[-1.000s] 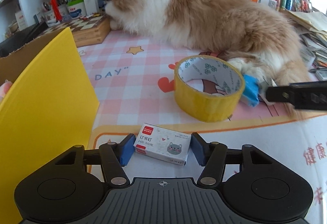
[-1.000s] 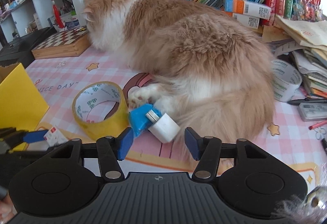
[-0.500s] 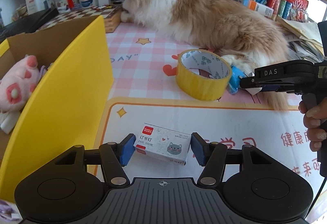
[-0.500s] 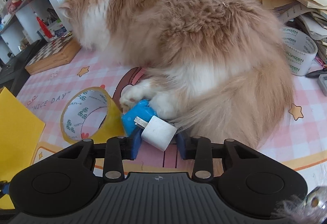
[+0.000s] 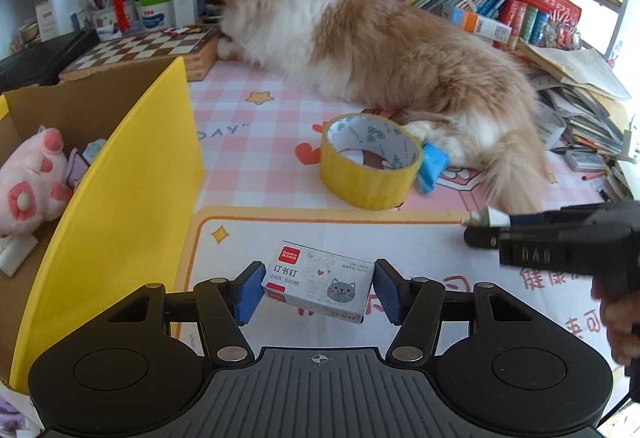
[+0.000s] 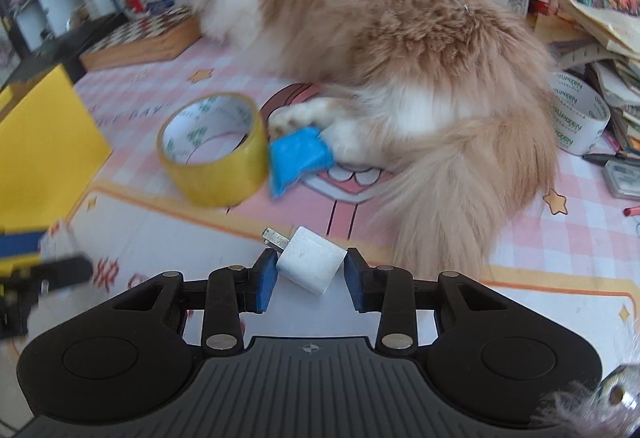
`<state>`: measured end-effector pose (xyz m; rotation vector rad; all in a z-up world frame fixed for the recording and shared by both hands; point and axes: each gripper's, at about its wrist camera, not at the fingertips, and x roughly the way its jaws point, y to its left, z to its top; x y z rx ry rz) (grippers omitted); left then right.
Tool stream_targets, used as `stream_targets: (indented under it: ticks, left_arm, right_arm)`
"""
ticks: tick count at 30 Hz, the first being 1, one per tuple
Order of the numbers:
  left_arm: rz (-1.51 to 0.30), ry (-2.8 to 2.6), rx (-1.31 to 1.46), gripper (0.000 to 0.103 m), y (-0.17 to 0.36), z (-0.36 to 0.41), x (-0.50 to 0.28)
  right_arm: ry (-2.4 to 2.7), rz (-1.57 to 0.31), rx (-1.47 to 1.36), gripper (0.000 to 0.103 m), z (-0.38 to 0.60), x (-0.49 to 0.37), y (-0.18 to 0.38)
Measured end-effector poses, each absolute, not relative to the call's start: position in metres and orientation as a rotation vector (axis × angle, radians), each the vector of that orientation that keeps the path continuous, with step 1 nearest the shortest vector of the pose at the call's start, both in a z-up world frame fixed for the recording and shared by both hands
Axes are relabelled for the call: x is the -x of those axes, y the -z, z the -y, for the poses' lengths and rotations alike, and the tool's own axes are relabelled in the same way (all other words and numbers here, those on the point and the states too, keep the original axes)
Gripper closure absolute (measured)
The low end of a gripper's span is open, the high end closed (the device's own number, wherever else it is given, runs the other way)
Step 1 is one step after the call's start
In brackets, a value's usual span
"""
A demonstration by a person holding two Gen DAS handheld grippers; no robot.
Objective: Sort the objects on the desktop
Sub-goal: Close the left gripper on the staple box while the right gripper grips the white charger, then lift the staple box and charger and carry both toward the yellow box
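Surroundings: a long-haired orange-and-white cat (image 5: 372,50) lies across the far half of the desk mat (image 5: 248,158), head toward a chessboard box (image 5: 152,48) at the far left, tail fanned toward the right edge. Just in front of its paws stand a yellow tape roll (image 5: 370,168) and, touching that roll on its right, a blue packet (image 6: 298,158). A second, white tape roll (image 6: 578,118) sits at the far right beside stacked papers and books (image 5: 500,4) along the back edge. A yellow cardboard box (image 5: 120,206) occupies the left edge, open, with a pink plush toy (image 5: 30,182) inside.

Hands: both grippers point steeply down over the near part of the mat. A person's fingers (image 5: 618,322) show on the right gripper's handle in the left wrist view.

Jaws: the left gripper (image 5: 318,288) has its blue pads pressed on the short ends of a staple box (image 5: 318,284), which is carried clear of the mat, beside the yellow box's wall. The right gripper (image 6: 310,280) is closed narrowly on a white charger plug (image 6: 310,262), prongs pointing up-left, also lifted off the mat near its front edge
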<state>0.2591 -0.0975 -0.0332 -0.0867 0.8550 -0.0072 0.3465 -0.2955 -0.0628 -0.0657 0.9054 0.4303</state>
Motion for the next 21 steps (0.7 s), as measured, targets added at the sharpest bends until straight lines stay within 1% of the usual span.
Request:
stream_targets:
  ticks: [6,21]
  left_arm:
    - [-0.845,0.027,0.084,0.044,0.029,0.102,-0.251]
    - [-0.806,0.026,0.128,0.044,0.017,0.103,-0.213]
  right_arm:
    - [-0.456,-0.889,0.117,0.069,0.290,-0.325,0.060]
    - [-0.439,-0.868,0.130,0.069,0.292,-0.296,0.052]
